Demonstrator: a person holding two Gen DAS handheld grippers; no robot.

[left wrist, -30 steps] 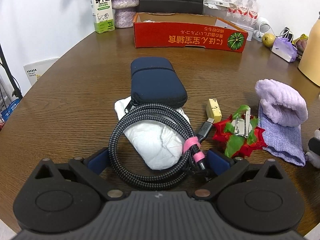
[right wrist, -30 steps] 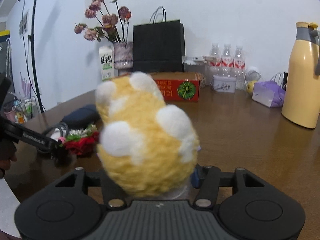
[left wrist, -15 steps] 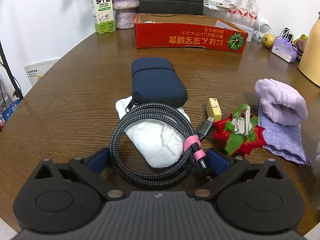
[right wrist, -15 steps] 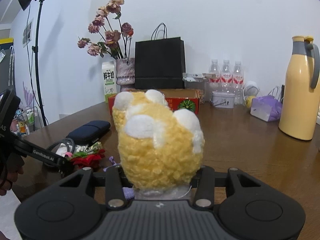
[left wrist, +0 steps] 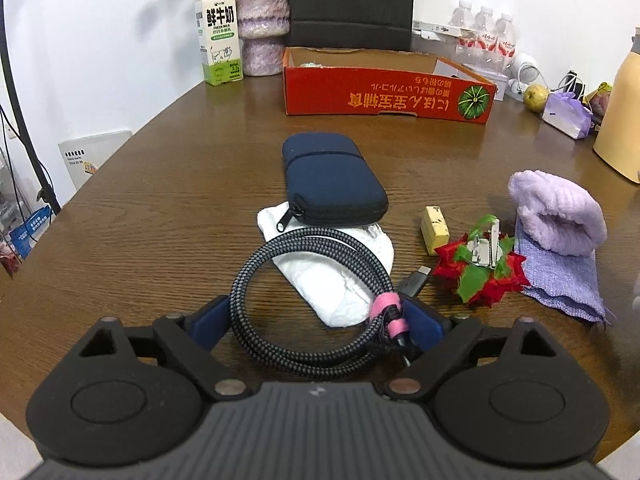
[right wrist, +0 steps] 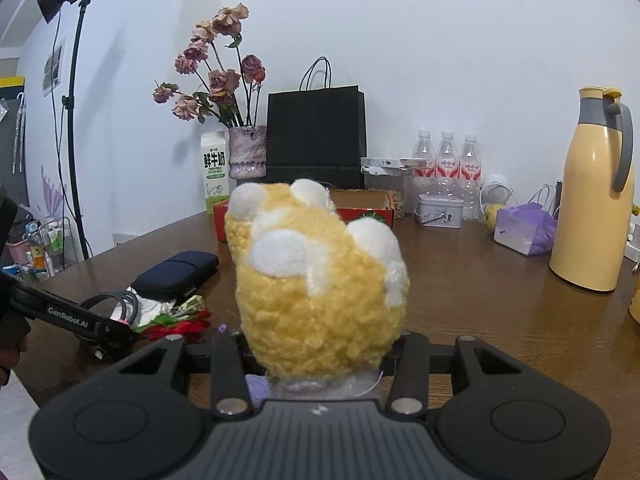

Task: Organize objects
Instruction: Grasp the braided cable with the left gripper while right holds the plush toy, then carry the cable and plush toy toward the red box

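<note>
Yellow plush toy (right wrist: 320, 300) fills the right hand-held gripper (right wrist: 320, 360), hiding its pads; left hand-held gripper (left wrist: 316, 320) closing around coiled cable (left wrist: 312, 300).

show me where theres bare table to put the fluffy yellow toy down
Bare wood lies between the navy case and the red box, along the table's left side, and in front of the yellow jug. It is crowded around the coiled cable, red flower clip and purple cloth.

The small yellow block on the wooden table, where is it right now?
In the left wrist view, the small yellow block lies right of centre, between the dark blue zip pouch and the red fabric flower.
</note>
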